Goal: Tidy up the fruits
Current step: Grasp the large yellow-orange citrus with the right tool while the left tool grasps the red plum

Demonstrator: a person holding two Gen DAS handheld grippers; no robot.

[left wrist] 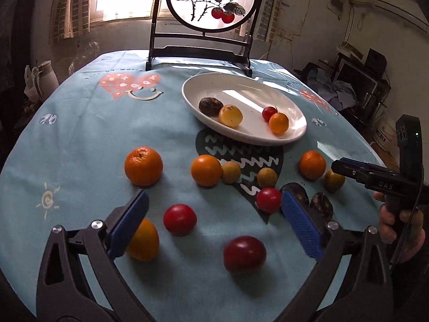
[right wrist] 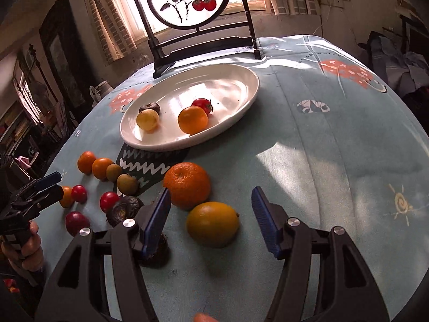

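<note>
Holding both tools empty above the table (left wrist: 80, 139), your left tool (left wrist: 214, 220) spread wide and your right tool (right wrist: 211, 214) half open, you face loose fruit, with four pieces already on the plate (left wrist: 241, 86).

A blue pad hides part of an orange (left wrist: 144, 238); another covers a dark fruit (right wrist: 158, 252). The painted screen (left wrist: 211, 13) is cropped above.

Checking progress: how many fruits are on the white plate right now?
4. On the white plate: a dark brown fruit touching a yellow fruit at its left end, and a small red tomato beside a small orange toward the right. None looks hidden.
</note>
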